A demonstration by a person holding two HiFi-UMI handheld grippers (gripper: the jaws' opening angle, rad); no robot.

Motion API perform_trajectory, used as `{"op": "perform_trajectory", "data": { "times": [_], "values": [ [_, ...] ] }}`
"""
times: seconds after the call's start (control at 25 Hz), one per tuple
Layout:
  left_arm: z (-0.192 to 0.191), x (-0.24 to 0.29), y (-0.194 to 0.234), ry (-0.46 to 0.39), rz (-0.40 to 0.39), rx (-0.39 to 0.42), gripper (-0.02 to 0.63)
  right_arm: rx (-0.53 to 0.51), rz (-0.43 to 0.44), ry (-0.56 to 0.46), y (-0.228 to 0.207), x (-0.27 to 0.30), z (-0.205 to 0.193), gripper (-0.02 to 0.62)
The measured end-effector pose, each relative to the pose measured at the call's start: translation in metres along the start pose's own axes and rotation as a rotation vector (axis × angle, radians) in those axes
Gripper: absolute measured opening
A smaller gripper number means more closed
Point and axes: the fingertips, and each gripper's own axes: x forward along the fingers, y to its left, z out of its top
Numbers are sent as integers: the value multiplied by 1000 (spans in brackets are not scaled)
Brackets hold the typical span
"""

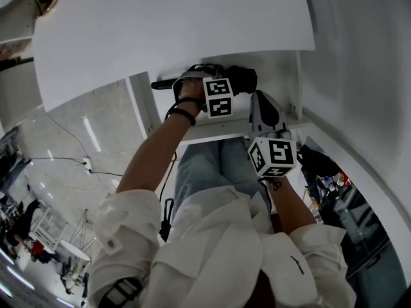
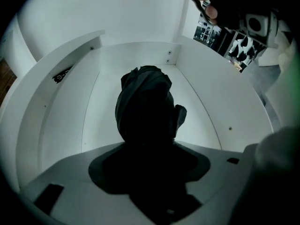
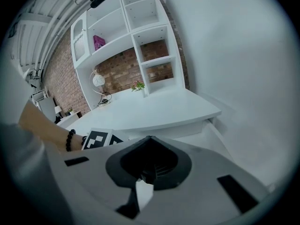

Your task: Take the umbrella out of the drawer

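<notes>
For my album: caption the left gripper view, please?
Left gripper poised over a dark folded umbrella inside a white drawer.

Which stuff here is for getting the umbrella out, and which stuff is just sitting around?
For the job:
- the dark folded umbrella
- the white drawer it lies in

Just sitting around:
- the round white lamp and the little plant on the desk
- the pink thing up on a shelf

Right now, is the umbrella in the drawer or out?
In: the dark folded umbrella lies inside the open white drawer, walls around it.
</notes>
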Motion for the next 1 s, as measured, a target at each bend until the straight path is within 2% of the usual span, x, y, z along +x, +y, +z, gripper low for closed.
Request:
{"op": "perform_trajectory", "data": {
  "times": [0.16, 0.28, 0.56, 1.0],
  "values": [
    [4, -11, -4, -44, 27, -19, 273, 0, -9, -24, -5, -10, 11, 17],
    [11, -31, -8, -114, 55, -68, 272, 3, -22, -50, -11, -21, 22, 17],
    [14, -114, -12, -261, 156, -163, 272, -10, -56, -115, -13, -42, 64, 17],
    [29, -292, -10, -619, 454, -422, 272, -47, -34, -241, 13, -100, 139, 17]
  ]
}}
